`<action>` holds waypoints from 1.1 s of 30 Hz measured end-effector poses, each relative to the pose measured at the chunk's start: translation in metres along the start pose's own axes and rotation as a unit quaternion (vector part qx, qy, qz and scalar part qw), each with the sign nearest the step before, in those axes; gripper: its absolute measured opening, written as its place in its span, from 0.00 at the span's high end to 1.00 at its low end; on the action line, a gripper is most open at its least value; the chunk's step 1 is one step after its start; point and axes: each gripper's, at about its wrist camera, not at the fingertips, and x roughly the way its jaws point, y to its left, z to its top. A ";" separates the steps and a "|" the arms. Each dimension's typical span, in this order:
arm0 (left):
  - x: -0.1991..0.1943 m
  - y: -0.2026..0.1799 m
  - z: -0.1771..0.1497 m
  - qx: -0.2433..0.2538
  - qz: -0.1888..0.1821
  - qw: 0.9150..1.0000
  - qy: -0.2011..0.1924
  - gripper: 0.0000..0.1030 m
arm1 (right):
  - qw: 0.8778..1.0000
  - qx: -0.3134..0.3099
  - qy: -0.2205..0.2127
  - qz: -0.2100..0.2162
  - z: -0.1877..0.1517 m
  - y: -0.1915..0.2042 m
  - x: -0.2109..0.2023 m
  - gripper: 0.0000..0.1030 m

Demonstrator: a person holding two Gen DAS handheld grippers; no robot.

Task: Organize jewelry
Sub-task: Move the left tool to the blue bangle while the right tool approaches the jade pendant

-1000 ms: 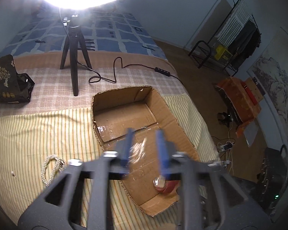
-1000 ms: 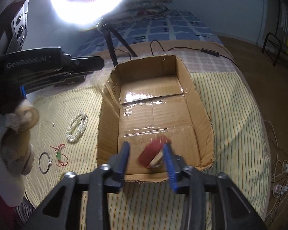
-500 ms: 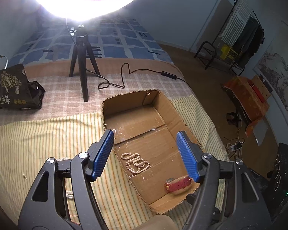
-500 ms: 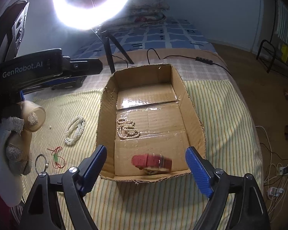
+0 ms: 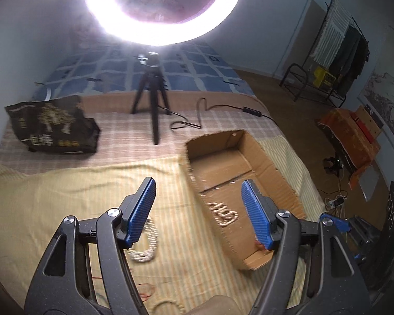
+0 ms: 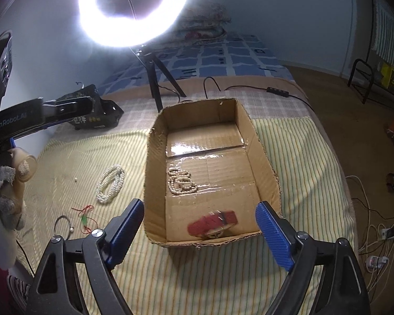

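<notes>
Right tool [image 6: 199, 232] opening, left tool [image 5: 198, 211] spread, both empty above cardboard box [image 6: 262, 157].

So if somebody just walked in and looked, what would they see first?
Probably the huge glowing ring light on its black tripod, shining at the far end of the bed. Next comes the open cardboard box on the striped yellow cloth, with a pearl necklace and a red watch lying inside. More pearls wait on the cloth just left of the box.
</notes>
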 end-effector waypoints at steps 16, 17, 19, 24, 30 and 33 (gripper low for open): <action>-0.076 0.093 -0.020 -0.033 0.060 0.997 -0.021 0.33 | 1.000 -0.021 -0.004 0.020 0.005 0.057 -0.005 0.14; -0.079 0.095 -0.021 -0.032 0.062 0.997 -0.020 0.33 | 0.999 -0.024 -0.001 0.022 0.006 0.063 -0.004 0.14; -0.085 0.102 -0.026 -0.027 0.066 0.997 -0.015 0.33 | 0.999 -0.029 0.005 0.025 0.006 0.070 -0.004 0.14; -0.098 0.118 -0.045 -0.008 0.084 0.996 -0.001 0.33 | 0.999 -0.036 0.026 0.028 0.007 0.089 0.001 0.14; -0.102 0.145 -0.075 -0.024 0.082 0.996 0.023 0.33 | 0.997 -0.036 0.041 0.048 0.006 0.108 0.008 0.16; -0.098 0.160 -0.092 -0.047 0.069 0.996 0.043 0.33 | 0.996 -0.039 0.051 0.063 0.003 0.119 0.015 0.21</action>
